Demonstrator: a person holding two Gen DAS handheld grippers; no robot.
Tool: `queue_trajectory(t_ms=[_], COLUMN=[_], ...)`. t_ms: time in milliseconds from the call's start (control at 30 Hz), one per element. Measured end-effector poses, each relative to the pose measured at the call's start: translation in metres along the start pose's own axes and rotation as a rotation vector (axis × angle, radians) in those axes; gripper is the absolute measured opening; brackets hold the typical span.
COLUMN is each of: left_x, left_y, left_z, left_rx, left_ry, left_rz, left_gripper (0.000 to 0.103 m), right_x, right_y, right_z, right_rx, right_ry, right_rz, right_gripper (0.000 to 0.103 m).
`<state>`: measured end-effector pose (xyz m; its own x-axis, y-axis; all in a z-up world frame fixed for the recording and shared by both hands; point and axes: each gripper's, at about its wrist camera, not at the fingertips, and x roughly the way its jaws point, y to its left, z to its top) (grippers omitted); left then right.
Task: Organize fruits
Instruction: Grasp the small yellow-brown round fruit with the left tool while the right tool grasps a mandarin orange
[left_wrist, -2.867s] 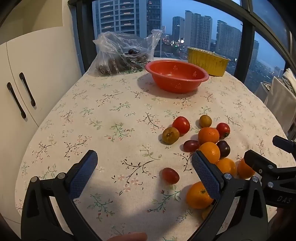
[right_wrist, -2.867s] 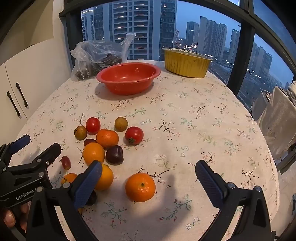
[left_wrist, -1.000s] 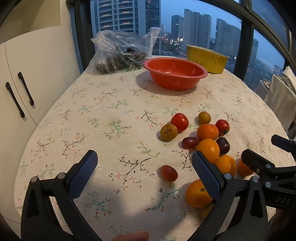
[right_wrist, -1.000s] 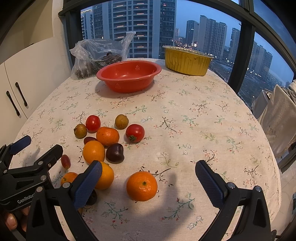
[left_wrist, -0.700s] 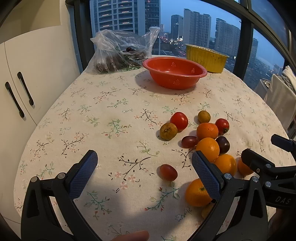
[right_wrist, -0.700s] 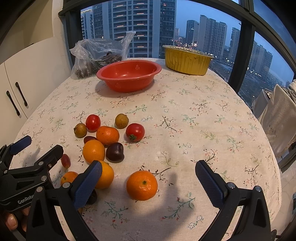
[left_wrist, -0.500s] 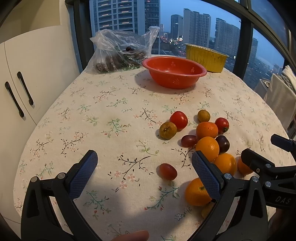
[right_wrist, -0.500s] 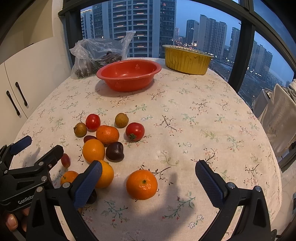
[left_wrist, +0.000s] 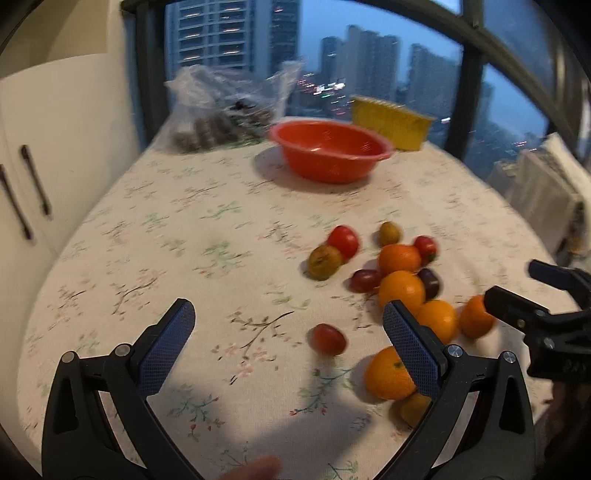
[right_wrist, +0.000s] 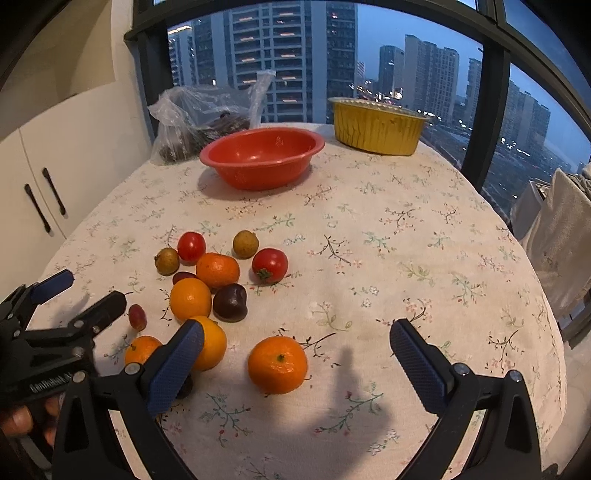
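Loose fruit lies on the flowered tablecloth (right_wrist: 388, 240): several oranges, red tomatoes, small brownish fruits, dark plums and grapes. A lone orange (right_wrist: 277, 364) sits just ahead of my right gripper (right_wrist: 295, 354), which is open and holds nothing. My left gripper (left_wrist: 286, 345) is open too, with a red grape (left_wrist: 328, 339) on the cloth between its fingers and an orange (left_wrist: 388, 373) by the right finger. A red bowl (right_wrist: 262, 157) and a gold foil pan (right_wrist: 376, 125) stand at the far side. The left gripper (right_wrist: 92, 314) shows at the left of the right wrist view.
A clear plastic bag (right_wrist: 207, 122) of dark fruit sits at the back left beside the red bowl. White cabinet doors (left_wrist: 44, 166) stand to the left of the table, and cloth (right_wrist: 561, 243) hangs off to the right. A window runs behind the table.
The left wrist view has tilted and blurred as the left gripper moves slightly forward; the fruit sits a little higher in view. The right gripper has edged closer to the lone orange.
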<state>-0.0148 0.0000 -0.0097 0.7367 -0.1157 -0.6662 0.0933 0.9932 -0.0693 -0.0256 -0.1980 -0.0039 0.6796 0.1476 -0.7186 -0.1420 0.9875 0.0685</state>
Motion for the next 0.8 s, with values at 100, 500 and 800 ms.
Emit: queue_trajectory(t_ms=[100, 500, 800], left_x=[-0.003, -0.010, -0.016], left_y=[0.009, -0.005, -0.048], left_z=[-0.001, -0.035, -0.051], left_rx=[0.001, 0.309, 0.369], left_ry=[0.004, 0.117, 0.161], left_rz=[-0.100, -0.259, -0.342], left_gripper=[0.103, 0.103, 0.067], right_x=[-0.008, -0.010, -0.001], right_y=[-0.011, -0.015, -0.014], right_z=[-0.002, -0.029, -0.026], right_rx=[-0.008, -0.137, -0.127], right_ry=[-0.027, -0.003, 0.024], right_rz=[0.037, 0.155, 0.162], right_gripper=[0.103, 0.087, 0.076])
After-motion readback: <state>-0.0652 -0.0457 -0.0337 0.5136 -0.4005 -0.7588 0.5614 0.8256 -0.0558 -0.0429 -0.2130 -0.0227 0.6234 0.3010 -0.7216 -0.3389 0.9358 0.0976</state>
